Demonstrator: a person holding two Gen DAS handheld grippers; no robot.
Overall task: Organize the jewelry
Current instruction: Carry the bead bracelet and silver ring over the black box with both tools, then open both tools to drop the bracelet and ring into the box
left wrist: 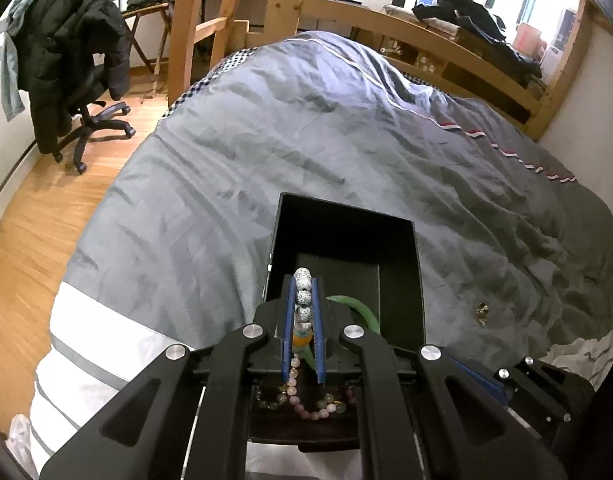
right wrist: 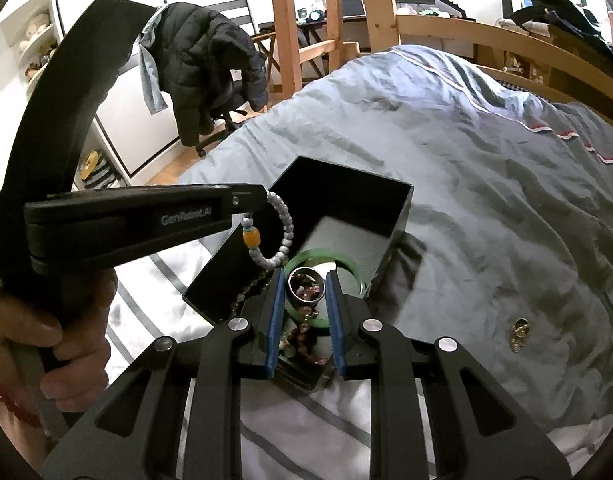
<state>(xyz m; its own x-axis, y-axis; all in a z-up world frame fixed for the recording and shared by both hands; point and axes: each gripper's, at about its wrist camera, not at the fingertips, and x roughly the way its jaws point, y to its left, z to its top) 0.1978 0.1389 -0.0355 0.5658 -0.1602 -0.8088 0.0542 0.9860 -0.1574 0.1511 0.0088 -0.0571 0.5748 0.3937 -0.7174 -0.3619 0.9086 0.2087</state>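
Observation:
A black open box (left wrist: pixel 416 272) (right wrist: pixel 402 204) sits on the grey duvet. It holds a green bangle (left wrist: pixel 360 312) (right wrist: pixel 348 262) and bead bracelets (left wrist: pixel 306 404) (right wrist: pixel 304 340). My left gripper (left wrist: pixel 305 280) (right wrist: pixel 262 204) is shut on a white speckled bead bracelet (left wrist: pixel 302 300) (right wrist: pixel 284 228) with an orange bead, held above the box. My right gripper (right wrist: pixel 305 280) is shut on a silver ring (right wrist: pixel 306 285), just over the box. A small gold piece of jewelry (left wrist: pixel 481 314) (right wrist: pixel 518 332) lies on the duvet to the right of the box.
The bed's grey duvet (left wrist: pixel 306 140) (right wrist: pixel 466 160) stretches ahead, with a wooden bed frame (left wrist: pixel 466 52) behind. An office chair with a black jacket (left wrist: pixel 74 64) (right wrist: pixel 210 68) stands on the wooden floor at the left. A white striped part of the bedding (right wrist: pixel 306 432) lies near me.

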